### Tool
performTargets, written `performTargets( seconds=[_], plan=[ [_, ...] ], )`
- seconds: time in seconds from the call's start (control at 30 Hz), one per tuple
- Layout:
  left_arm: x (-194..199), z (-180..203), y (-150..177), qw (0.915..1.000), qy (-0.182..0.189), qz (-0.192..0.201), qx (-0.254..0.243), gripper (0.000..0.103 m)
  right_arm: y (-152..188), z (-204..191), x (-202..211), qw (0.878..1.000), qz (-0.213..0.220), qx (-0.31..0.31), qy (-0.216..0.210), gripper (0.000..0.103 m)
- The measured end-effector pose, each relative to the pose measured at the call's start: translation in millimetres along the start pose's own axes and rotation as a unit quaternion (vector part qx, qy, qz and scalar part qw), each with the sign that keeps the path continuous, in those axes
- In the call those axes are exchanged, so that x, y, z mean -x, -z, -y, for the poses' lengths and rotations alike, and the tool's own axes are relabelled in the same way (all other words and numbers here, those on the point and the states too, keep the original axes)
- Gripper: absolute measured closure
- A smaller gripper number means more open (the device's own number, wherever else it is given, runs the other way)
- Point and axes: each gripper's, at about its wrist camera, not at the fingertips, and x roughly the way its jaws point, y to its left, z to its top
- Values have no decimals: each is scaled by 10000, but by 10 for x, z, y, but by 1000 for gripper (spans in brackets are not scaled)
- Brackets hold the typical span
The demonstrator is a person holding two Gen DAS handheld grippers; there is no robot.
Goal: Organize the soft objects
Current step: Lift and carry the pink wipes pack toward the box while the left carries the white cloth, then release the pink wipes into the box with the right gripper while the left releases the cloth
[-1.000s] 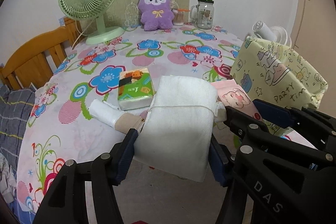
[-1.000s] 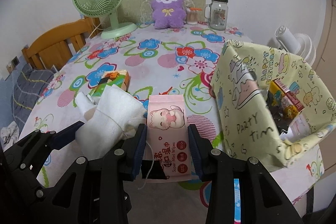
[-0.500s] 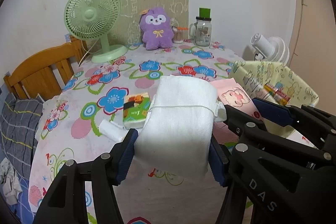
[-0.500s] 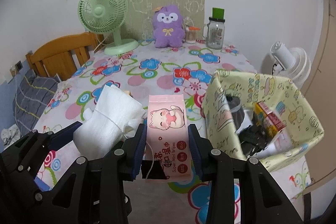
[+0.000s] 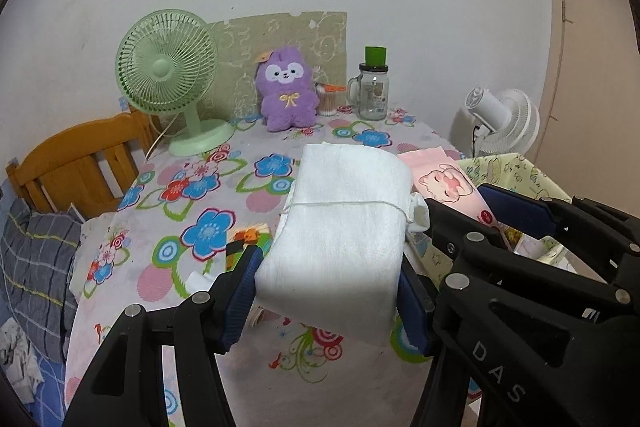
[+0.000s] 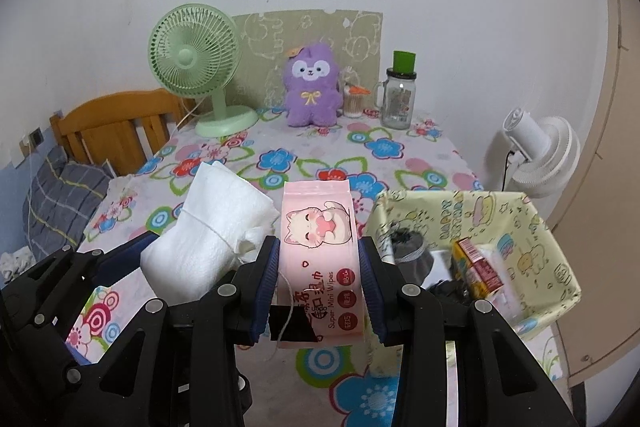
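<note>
Two hand-held grippers hang side by side above a flower-print table (image 6: 400, 151), each carrying one soft item. The left gripper (image 5: 328, 301) is clamped on a white cloth bundle (image 5: 340, 227) tied round with string; its blue pads press both flanks and the bundle's long axis runs forward, away from the camera. The right gripper (image 6: 318, 283) is closed at a narrower setting on a pink wipes pack (image 6: 320, 251), which stands lengthwise between the jaws with its cartoon cat facing up and its free end pointing toward the far wall.

The yellow fabric bin (image 6: 560, 267) sits at the table's near right corner, just to the right of the wipes pack and lower than it, its mouth open and already holding a red carton and some dark items. The right gripper is the nearer of the two; the left one, with the cloth, is on the far side of it, so its load would have to cross over or follow behind. Judged from this layout, the wipes pack needs only a short sideways carry to the right and a release over the opening.

A green tissue pack (image 5: 244, 243) lies on the table below the cloth, not yet collected. A purple plush (image 6: 312, 87), green fan (image 6: 196, 63) and glass jar (image 6: 398, 99) stand along the wall.
</note>
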Motion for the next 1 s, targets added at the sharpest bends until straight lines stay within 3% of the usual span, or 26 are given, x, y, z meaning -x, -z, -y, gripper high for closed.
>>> performTargets(
  seconds=[1.0],
  plan=[
    [-178, 767, -331, 9991, 248, 165, -291, 38, -137, 803, 47, 9992, 171, -187, 308, 60]
  ],
)
